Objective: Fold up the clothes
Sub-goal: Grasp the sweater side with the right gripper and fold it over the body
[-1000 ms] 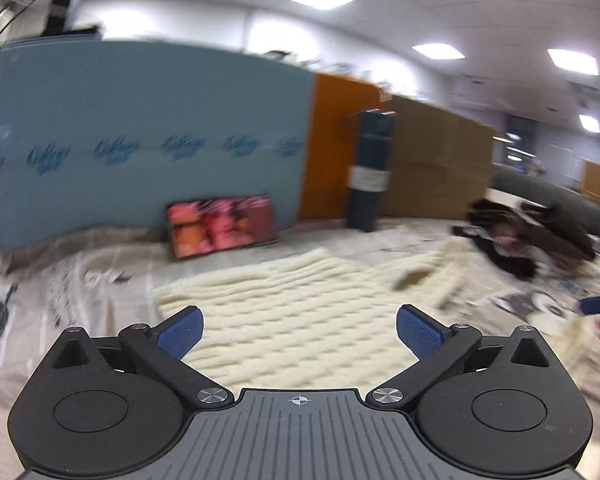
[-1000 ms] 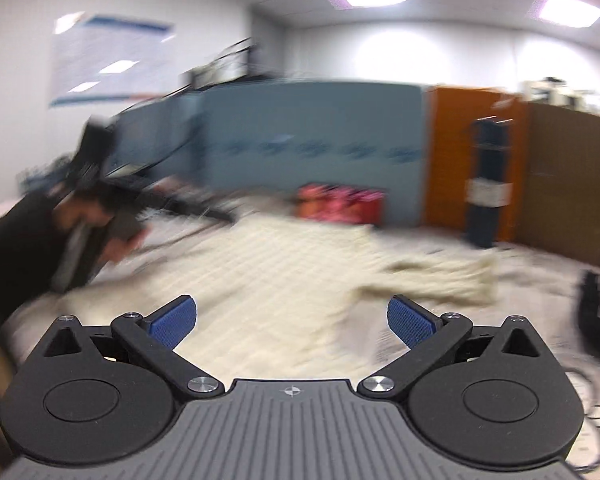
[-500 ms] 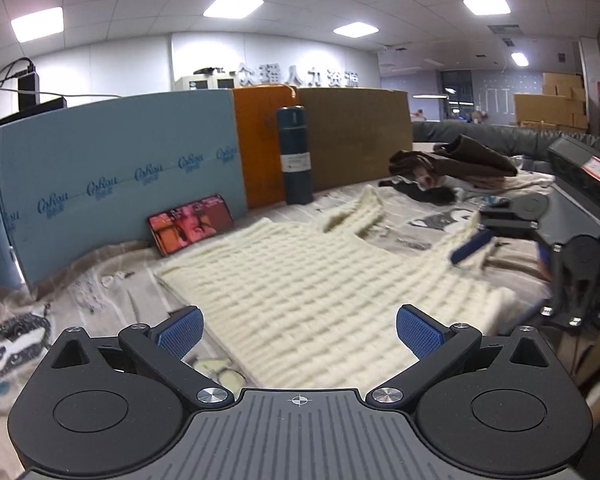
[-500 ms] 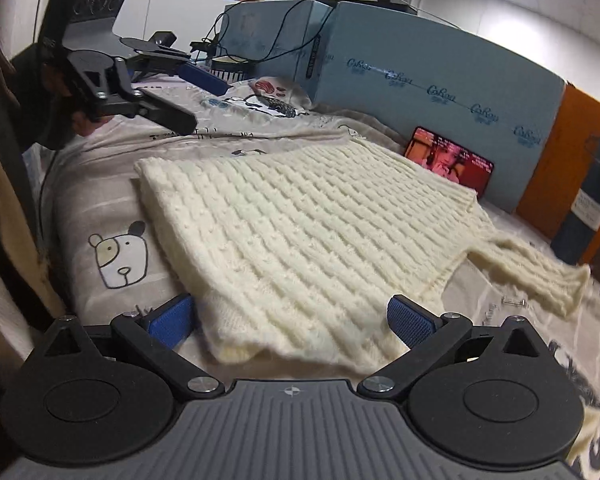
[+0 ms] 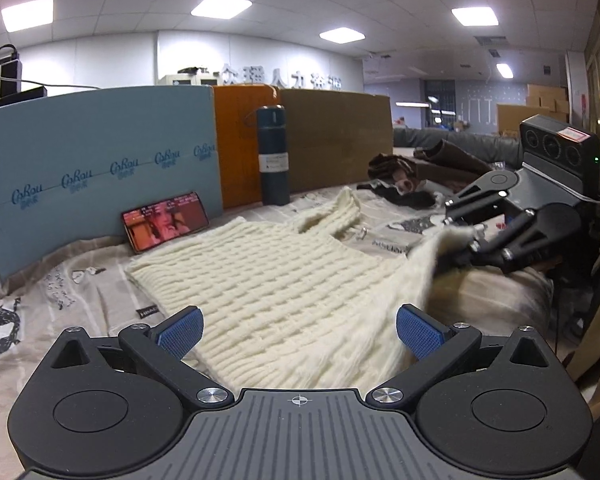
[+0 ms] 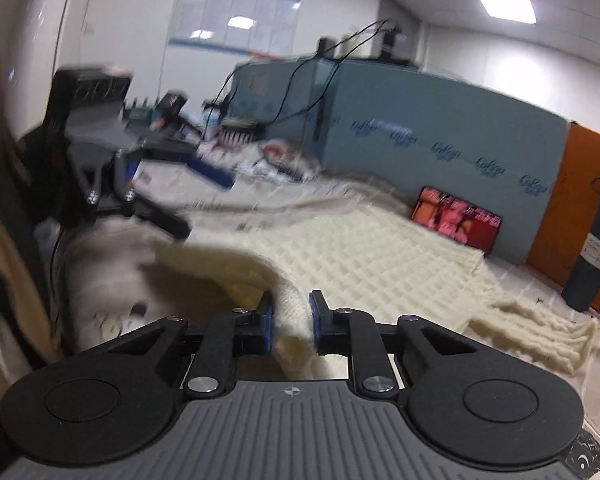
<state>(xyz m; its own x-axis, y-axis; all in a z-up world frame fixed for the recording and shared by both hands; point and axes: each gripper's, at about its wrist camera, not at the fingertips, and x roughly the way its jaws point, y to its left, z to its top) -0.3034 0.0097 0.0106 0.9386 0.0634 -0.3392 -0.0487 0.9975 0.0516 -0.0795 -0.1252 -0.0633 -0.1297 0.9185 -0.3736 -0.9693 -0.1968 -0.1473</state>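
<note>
A printed sheet [image 5: 72,292] covers the tabletop, and most of its middle is taken by a cream cable-knit sweater [image 5: 284,280] lying flat, its far edge near the back of the tabletop and its near hem at the front edge. One sleeve [image 5: 340,212] stretches away toward the far right corner. Along the back edge stand a light blue foam board [image 5: 100,152], an orange panel [image 5: 240,132] and a brown cardboard sheet [image 5: 336,136], side by side. Dark brown clothes [image 5: 428,168] are heaped at the far right corner. A dark teal bottle [image 5: 274,156] stands upright in front of the orange panel, near the end of the sleeve. A phone [image 5: 166,226] with a lit screen leans against the foam board, just beyond the sweater's far edge. The right claw [image 6: 291,322] is clenched on the sweater's near right corner, a fold of knit pinched between its blue pads [image 6: 266,326]; in the left wrist view the same right claw [image 5: 466,246] has that corner raised off the sheet. The left claw [image 5: 300,326] is released, its jaws spread wide over the sweater's near left hem with the knit lying between them, the pads not pressing it.
</note>
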